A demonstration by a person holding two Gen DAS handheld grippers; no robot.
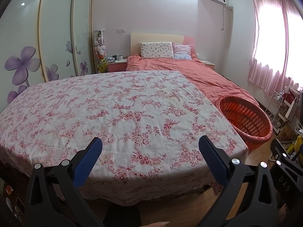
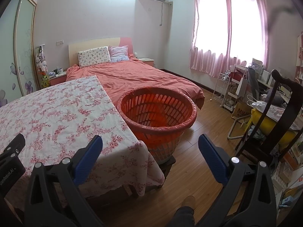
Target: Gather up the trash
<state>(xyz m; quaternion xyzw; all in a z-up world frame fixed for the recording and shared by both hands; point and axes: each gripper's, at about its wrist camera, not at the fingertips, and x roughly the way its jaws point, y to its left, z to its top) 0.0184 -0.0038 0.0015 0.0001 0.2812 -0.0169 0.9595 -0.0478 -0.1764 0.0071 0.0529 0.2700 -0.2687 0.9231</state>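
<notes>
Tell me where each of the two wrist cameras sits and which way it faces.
Left wrist: behind the open left gripper, above the floral table, facing the bed; part of the right gripper shows at right.
Right wrist: behind the open right gripper, aimed at the orange basket and floor; a leg shows below.
Shared: table, basket, bed, curtains.

Table (image 1: 56, 132), left and centre of frame: covered by white cloth with red floral print (image 1: 123, 113), hanging over the edges. Wooden floor (image 2: 204, 117), right of frame: bears orange slotted basket (image 2: 157, 113) on a low dark stand, just beside the table corner.
</notes>
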